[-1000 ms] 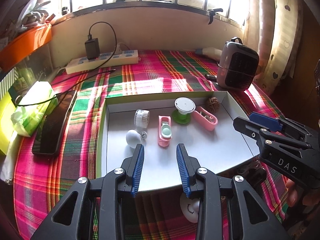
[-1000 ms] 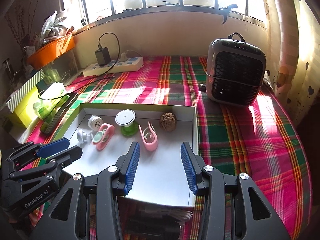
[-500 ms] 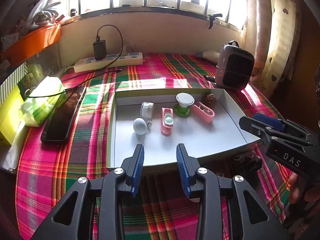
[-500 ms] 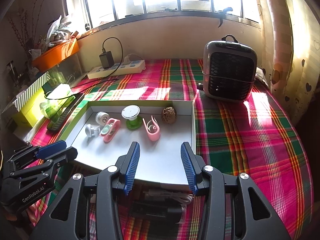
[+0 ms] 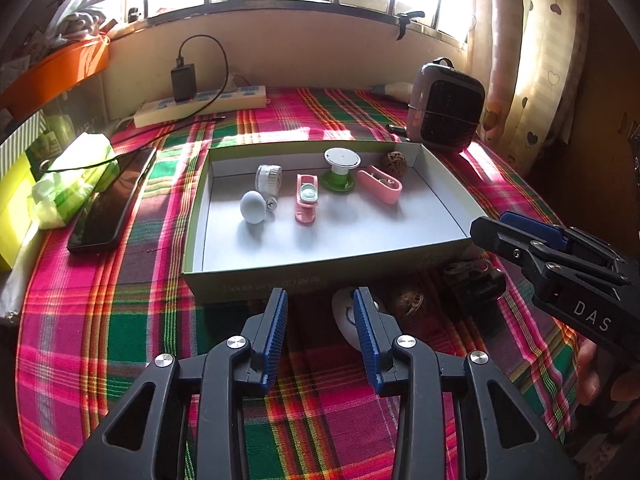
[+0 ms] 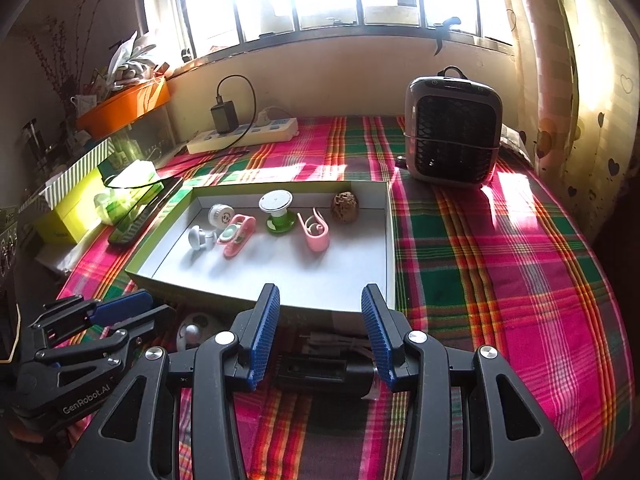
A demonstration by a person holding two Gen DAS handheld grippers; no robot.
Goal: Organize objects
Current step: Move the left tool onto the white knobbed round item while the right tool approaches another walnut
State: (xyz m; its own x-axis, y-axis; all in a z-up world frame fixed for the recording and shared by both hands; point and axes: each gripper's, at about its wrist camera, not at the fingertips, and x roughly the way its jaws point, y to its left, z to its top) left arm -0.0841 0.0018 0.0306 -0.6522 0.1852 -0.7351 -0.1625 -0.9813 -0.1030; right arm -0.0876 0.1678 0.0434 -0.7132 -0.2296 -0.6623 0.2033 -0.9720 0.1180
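Green-rimmed box (image 5: 320, 276) of trinkets mid-bench — left gripper (image 5: 320, 320) and right gripper (image 6: 320, 320) at the near edge, fingers apart, empty.

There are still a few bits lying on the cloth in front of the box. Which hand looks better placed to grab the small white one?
Probably the left. The left claw is open, with the white piece just ahead between its fingers. The right claw is open too, but faces a black gadget, with the white piece off to its left.
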